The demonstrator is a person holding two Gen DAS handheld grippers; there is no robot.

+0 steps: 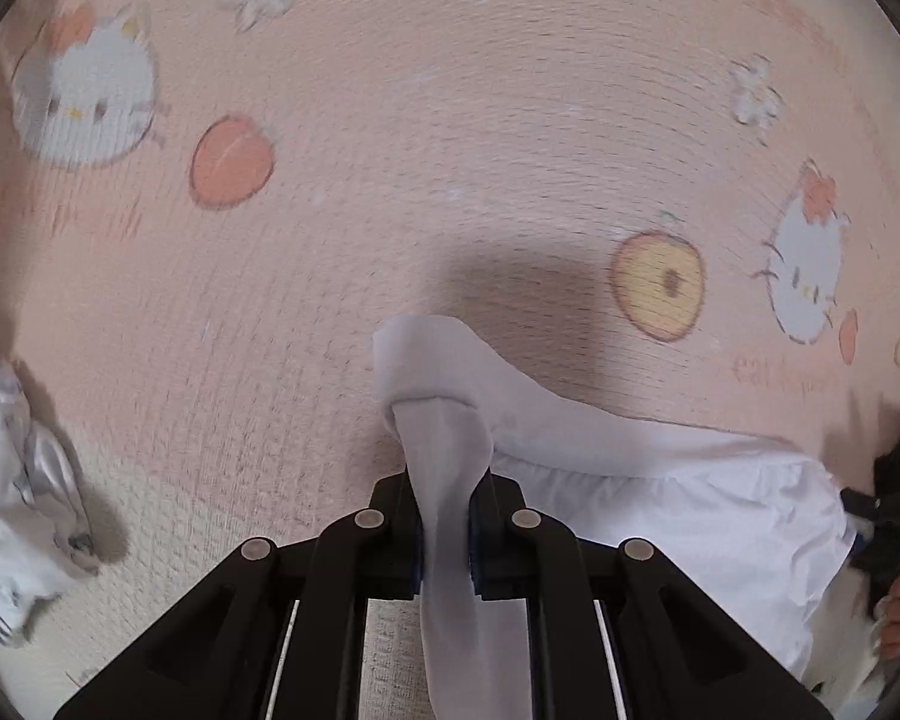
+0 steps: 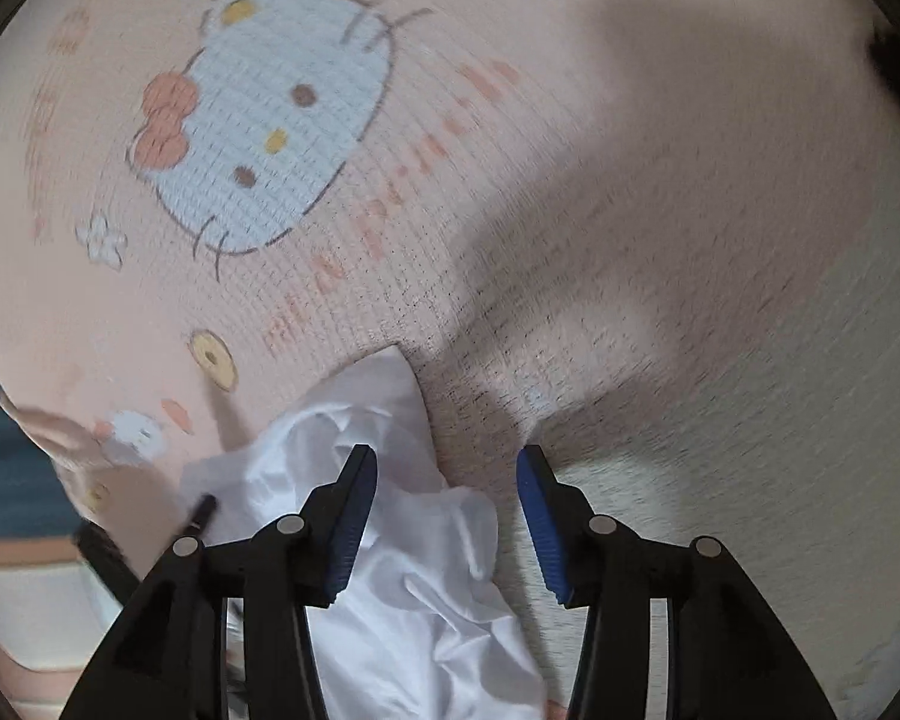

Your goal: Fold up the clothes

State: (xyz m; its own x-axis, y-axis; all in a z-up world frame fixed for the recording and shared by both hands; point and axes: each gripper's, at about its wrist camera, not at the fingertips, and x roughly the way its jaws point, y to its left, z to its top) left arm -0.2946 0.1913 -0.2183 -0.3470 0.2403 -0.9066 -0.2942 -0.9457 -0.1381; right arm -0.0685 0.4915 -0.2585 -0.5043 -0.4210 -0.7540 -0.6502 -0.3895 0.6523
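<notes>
No wording can be read with certainty. The pink printed blanket carries salmon lettering at the right of the left wrist view and running diagonally through the middle of the right wrist view, blurred beyond reading in both.

Pink cartoon bedsheet, white clothes

A white garment lies beside the black left claw; the pink bedsheet ahead carries white cat faces, orange fruit and white flowers.

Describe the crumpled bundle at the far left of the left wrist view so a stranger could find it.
On the pink cartoon-cat blanket, look at the left edge. The crumpled bundle lies loose there, white with faint bluish markings, held by no gripper.
</notes>
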